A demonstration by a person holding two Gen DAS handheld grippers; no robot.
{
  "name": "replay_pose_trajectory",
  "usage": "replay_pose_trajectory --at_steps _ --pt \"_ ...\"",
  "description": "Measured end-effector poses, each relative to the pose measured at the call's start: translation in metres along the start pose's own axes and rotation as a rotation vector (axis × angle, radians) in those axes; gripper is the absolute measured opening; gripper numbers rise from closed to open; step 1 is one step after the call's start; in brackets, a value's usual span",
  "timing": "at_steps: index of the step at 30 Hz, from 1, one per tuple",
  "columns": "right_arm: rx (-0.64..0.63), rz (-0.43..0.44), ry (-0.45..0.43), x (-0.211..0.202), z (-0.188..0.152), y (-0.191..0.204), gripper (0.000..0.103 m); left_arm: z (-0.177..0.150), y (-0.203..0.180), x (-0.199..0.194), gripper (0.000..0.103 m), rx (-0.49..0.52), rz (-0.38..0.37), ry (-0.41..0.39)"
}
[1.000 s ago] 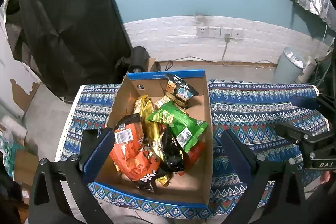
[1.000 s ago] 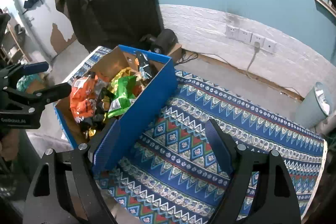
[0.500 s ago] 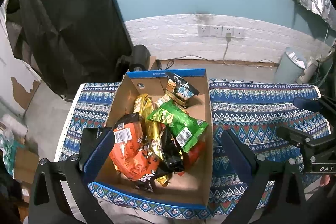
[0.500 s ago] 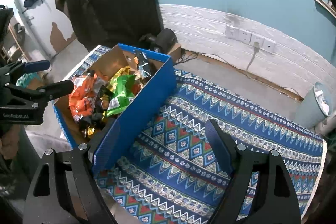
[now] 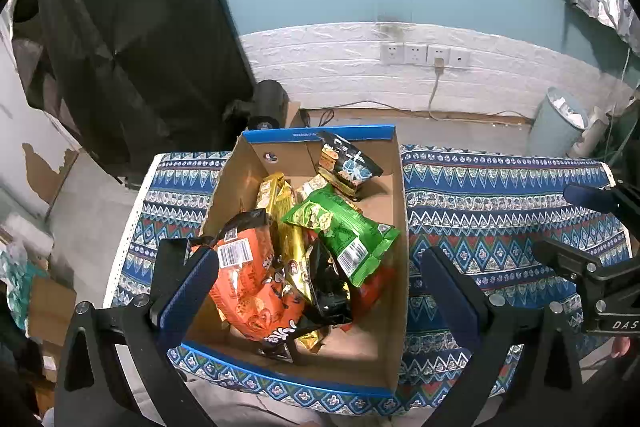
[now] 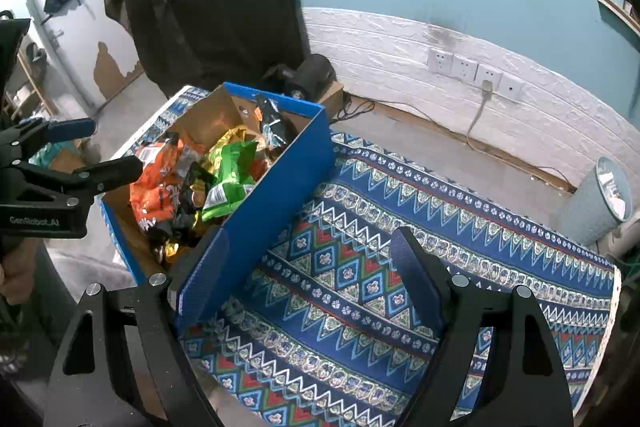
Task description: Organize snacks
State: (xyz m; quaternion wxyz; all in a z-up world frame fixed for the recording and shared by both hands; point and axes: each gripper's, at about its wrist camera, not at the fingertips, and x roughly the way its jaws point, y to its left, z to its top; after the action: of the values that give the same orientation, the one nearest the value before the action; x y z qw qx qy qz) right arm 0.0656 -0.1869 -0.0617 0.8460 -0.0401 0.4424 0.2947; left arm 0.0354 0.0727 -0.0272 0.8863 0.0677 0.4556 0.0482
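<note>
A cardboard box with a blue rim stands on the patterned cloth and holds several snack packs. Among them are an orange bag, a green bag, gold packets and a black pack leaning on the far wall. My left gripper hangs open above the box's near half, touching nothing. My right gripper is open over bare cloth, just right of the box's blue side wall. Each gripper shows in the other's view: the left gripper and the right gripper.
The blue patterned cloth covers the table to the right of the box. Beyond the far edge are a pale bin, a black cylinder, wall sockets and a dark curtain. A hand holds the left gripper's handle.
</note>
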Motion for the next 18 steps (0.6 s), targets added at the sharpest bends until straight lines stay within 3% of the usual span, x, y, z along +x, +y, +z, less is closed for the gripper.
replay_pose_trajectory --at_steps 18 --pt "-0.003 -0.004 -0.001 -0.0013 -0.0016 -0.0006 0.083 -0.0008 -0.0075 -0.0002 0.102 0.022 -0.004 0.002"
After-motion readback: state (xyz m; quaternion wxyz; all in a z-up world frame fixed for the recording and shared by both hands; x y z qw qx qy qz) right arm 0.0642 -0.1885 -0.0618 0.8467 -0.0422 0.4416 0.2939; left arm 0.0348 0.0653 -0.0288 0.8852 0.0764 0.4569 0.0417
